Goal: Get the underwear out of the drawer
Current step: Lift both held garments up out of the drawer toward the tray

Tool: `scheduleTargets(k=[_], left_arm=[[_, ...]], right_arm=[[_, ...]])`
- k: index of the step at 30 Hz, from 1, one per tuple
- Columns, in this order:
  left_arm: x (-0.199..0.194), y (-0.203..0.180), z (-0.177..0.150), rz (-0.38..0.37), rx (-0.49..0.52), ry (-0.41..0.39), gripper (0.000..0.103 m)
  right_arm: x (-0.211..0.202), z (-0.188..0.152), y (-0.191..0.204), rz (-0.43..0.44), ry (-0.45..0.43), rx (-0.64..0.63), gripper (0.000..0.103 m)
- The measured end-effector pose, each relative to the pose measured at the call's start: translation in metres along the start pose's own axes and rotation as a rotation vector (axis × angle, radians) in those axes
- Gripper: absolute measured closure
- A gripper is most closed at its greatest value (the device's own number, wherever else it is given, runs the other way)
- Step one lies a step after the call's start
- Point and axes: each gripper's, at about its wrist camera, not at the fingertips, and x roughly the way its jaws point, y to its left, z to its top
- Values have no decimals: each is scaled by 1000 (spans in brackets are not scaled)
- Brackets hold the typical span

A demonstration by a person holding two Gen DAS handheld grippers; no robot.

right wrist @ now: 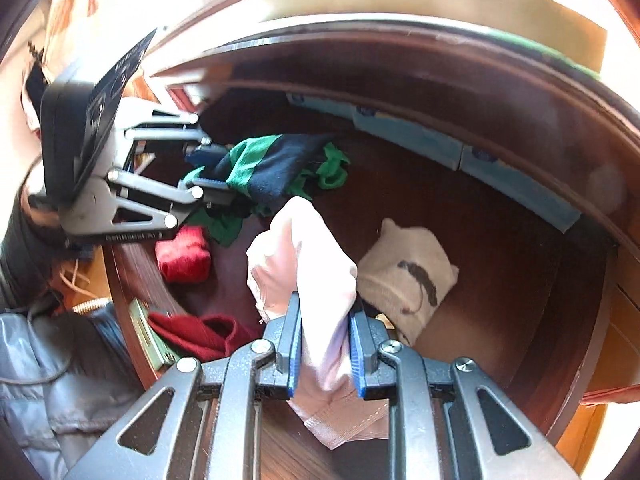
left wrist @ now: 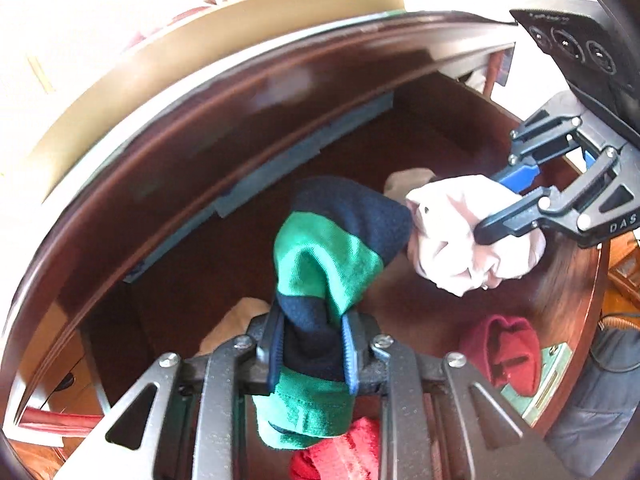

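The dark wooden drawer (left wrist: 420, 136) (right wrist: 500, 280) stands open below both grippers. My left gripper (left wrist: 310, 344) is shut on a green and navy piece of underwear (left wrist: 332, 248), which bunches up above its blue pads and hangs clear of the drawer floor. In the right wrist view the same left gripper (right wrist: 208, 168) comes in from the left with that garment (right wrist: 272, 168). My right gripper (right wrist: 326, 320) is shut on a pale pink piece of underwear (right wrist: 304, 248). In the left wrist view it (left wrist: 496, 208) holds the pink bundle (left wrist: 452, 240) at the right.
A beige garment (right wrist: 404, 276) (left wrist: 412, 180) lies on the drawer floor. Red garments (right wrist: 184, 254) (right wrist: 200, 332) (left wrist: 504, 344) sit by the drawer's near side. Light blue packs (right wrist: 420, 136) (left wrist: 280, 168) line the back wall. A grey padded jacket (right wrist: 40, 360) is outside at left.
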Motion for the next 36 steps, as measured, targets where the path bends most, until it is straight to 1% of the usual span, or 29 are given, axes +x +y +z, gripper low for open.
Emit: scheduleTargets(k=[2, 7, 9, 12, 17, 21, 27, 31, 34, 36], left_arm=[[-5, 2, -1, -2, -19, -13, 81], [-17, 8, -7, 26, -52, -48, 81], [-30, 18, -14, 38, -78, -72, 81], [-38, 25, -19, 43, -114, -112, 81], [-51, 36, -26, 64, -140, -151, 81], [-61, 44, -30, 85, -162, -182, 81], [-68, 53, -34, 102, -200, -219, 81], [-73, 59, -37, 112, -217, -234, 81], [-78, 61, -39, 132, -226, -250, 81], [-74, 56, -37, 134, -235, -255, 81]], right_arm=[[-3, 1, -3, 3, -21, 21, 81], [-11, 2, -7, -9, -59, 43, 81], [-16, 1, -10, -14, -87, 51, 81], [-25, -1, -12, -24, -131, 53, 81], [-35, -3, -12, -35, -192, 55, 81], [-41, -5, -14, -41, -223, 58, 81], [-49, -9, -13, -60, -288, 63, 81], [-51, -12, -10, -72, -311, 63, 81], [-56, -15, -11, -79, -331, 60, 81], [-57, -17, -10, -85, -347, 58, 81]])
